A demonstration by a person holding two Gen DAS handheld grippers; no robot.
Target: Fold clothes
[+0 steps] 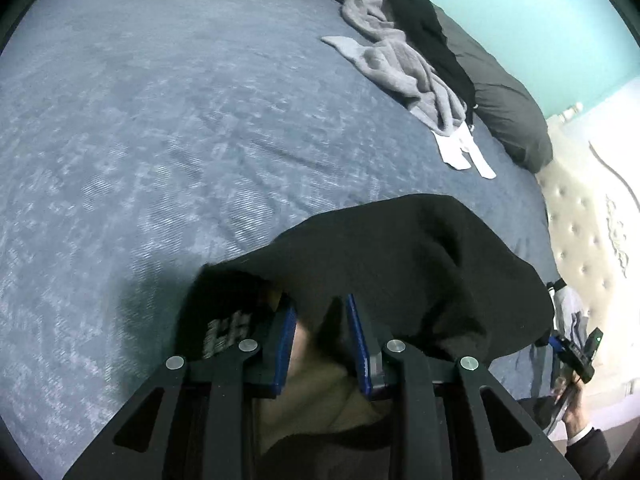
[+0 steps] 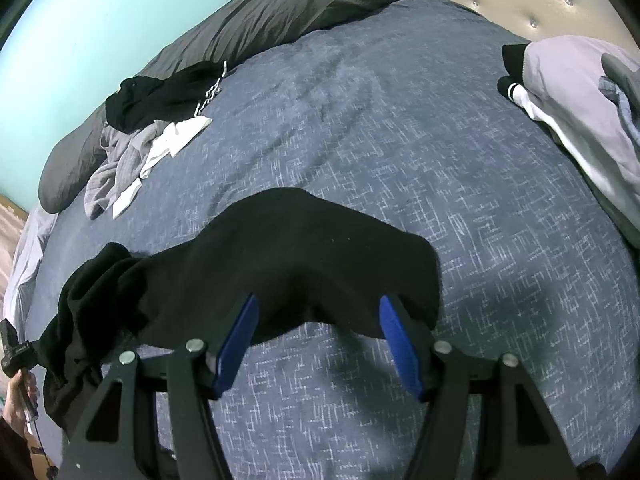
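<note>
Nearest the lens, the left gripper (image 1: 320, 344) is clenched on the black garment (image 2: 288, 264), which is draped unfolded on the bed (image 2: 440, 200), the right gripper (image 2: 316, 344) being released beside it; loose clothes (image 2: 132, 152) by the pillow (image 2: 240, 28) remain unfolded.

The light is soft and a bit dim. Edges bend round and go dark. The blanket (image 2: 360, 140) looks blurry.

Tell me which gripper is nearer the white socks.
Left, probably. The white socks lie ahead and to the right of the left gripper, past the black garment. From the right gripper they sit far off to the left, by the grey garment.
</note>
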